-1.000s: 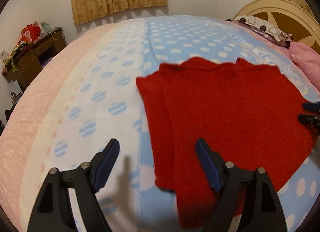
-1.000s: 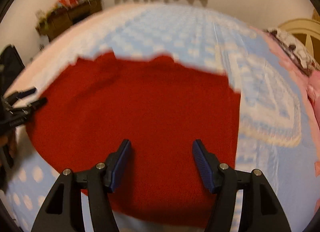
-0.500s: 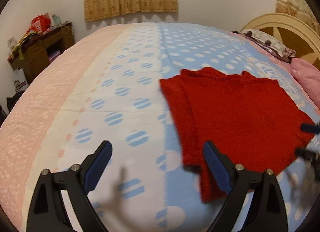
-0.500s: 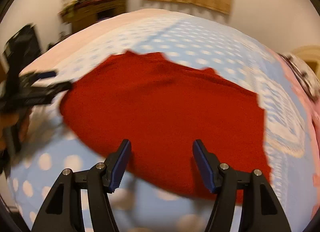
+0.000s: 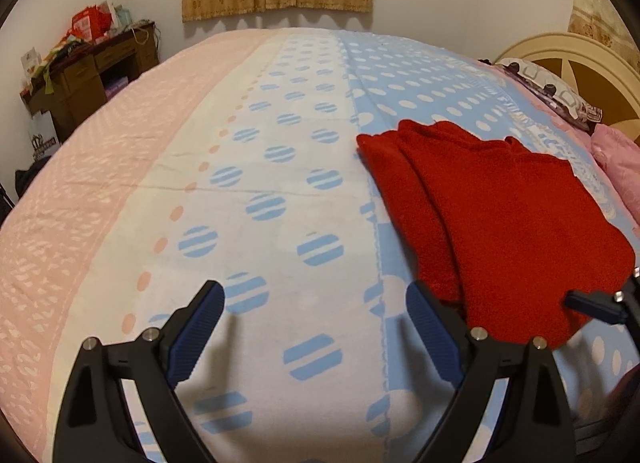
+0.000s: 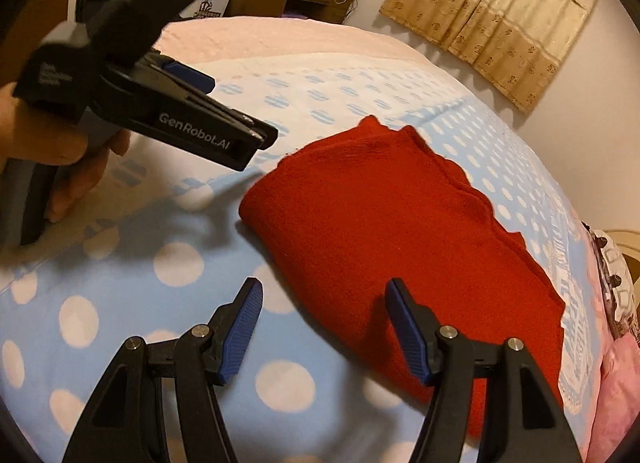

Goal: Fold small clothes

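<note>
- Red fuzzy knitted garment [image 5: 496,219], folded into a flat stack, lies on the blue, white and pink dotted bedspread [image 5: 256,223].
- My left gripper [image 5: 316,303] stands wide open with nothing between its blue pads, over bare bedspread just left of the garment.
- My right gripper [image 6: 324,303] is about half open and empty, poised at the garment's near edge, one finger [image 6: 404,323] above the red cloth.
- A hand [image 6: 60,151] holds my left tool, apart from the garment.
</note>
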`<move>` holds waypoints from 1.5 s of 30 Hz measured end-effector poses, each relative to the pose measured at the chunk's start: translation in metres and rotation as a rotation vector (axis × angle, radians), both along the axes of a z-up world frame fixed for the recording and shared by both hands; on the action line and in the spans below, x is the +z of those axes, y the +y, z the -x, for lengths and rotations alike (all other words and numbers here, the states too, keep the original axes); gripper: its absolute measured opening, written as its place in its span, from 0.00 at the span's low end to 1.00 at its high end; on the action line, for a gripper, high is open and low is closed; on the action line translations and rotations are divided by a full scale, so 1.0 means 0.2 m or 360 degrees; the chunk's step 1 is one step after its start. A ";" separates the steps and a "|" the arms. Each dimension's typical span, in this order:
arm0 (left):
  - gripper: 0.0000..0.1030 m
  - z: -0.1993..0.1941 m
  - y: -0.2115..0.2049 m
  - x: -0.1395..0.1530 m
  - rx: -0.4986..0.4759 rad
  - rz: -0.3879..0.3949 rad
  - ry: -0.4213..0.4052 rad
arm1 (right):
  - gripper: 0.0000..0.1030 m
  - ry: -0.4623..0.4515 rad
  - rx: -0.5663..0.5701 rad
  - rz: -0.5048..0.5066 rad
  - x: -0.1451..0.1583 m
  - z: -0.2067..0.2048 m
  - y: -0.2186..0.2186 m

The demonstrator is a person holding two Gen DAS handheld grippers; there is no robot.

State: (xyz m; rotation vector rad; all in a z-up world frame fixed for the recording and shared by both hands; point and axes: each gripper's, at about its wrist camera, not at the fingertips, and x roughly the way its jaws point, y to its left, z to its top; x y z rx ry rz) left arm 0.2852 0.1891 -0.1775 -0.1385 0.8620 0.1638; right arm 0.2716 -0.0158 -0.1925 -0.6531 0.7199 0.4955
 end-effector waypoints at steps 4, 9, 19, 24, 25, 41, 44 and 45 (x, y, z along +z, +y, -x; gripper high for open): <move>0.92 -0.02 0.03 0.00 -0.0008 0.0062 0.0015 | 0.63 -0.0020 -0.0004 0.0006 -0.02 -0.03 0.03; 0.92 -0.10 0.06 0.02 -0.0056 0.0154 0.0030 | 0.63 -0.0114 0.0021 0.0055 -0.02 -0.01 0.08; 0.92 -0.34 0.07 0.03 -0.0153 0.0514 0.0012 | 0.63 -0.0279 0.0087 0.0195 -0.07 0.02 0.19; 0.92 -0.47 0.03 -0.04 -0.0202 0.0662 0.0058 | 0.55 -0.0274 0.0099 0.0189 -0.08 0.03 0.19; 0.92 -0.50 0.02 -0.06 -0.0199 0.0670 0.0080 | 0.53 -0.0280 0.0102 0.0201 -0.09 0.03 0.19; 0.14 -0.65 0.00 -0.08 -0.0320 0.0802 0.0098 | 0.16 -0.0288 0.0054 0.0179 -0.02 0.07 0.19; 0.13 -0.65 0.03 -0.08 -0.0302 0.0897 0.0092 | 0.15 -0.0276 0.0046 0.0144 -0.01 0.06 0.15; 0.13 -0.65 0.03 -0.07 -0.0299 0.0929 0.0083 | 0.14 -0.0269 0.0044 0.0132 0.00 0.06 0.14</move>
